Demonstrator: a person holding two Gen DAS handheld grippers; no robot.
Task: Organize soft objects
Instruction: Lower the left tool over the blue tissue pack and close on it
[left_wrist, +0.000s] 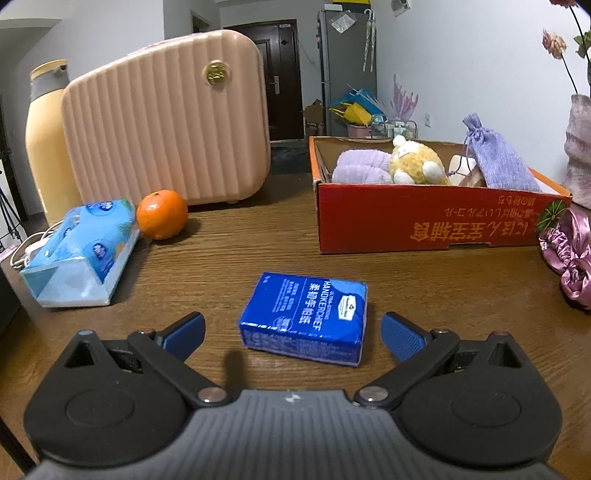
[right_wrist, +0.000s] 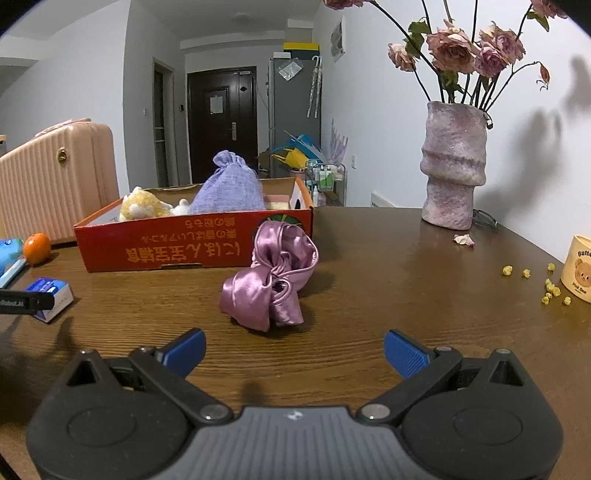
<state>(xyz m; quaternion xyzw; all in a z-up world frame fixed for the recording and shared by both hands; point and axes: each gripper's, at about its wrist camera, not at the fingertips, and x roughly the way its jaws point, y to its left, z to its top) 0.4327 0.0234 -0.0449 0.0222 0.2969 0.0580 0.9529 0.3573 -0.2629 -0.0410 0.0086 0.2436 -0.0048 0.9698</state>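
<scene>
A blue handkerchief tissue pack (left_wrist: 304, 318) lies on the wooden table between the fingers of my open left gripper (left_wrist: 293, 334), which does not touch it. A red cardboard box (left_wrist: 424, 218) holds a lilac towel (left_wrist: 362, 168), a yellow plush toy (left_wrist: 415, 162) and a lilac drawstring pouch (left_wrist: 495, 155). A pink satin bow scrunchie (right_wrist: 273, 277) lies in front of the box (right_wrist: 184, 243), just ahead of my open, empty right gripper (right_wrist: 294, 354). The tissue pack (right_wrist: 51, 295) shows at the left of the right wrist view behind part of the left gripper.
A pale blue tissue packet (left_wrist: 79, 251), an orange (left_wrist: 161, 214), a pink ribbed case (left_wrist: 166, 122) and a cream flask (left_wrist: 44, 136) stand at the left. A vase of dried roses (right_wrist: 452, 166), a bear-print tub (right_wrist: 580, 269) and scattered popcorn (right_wrist: 550, 288) are at the right.
</scene>
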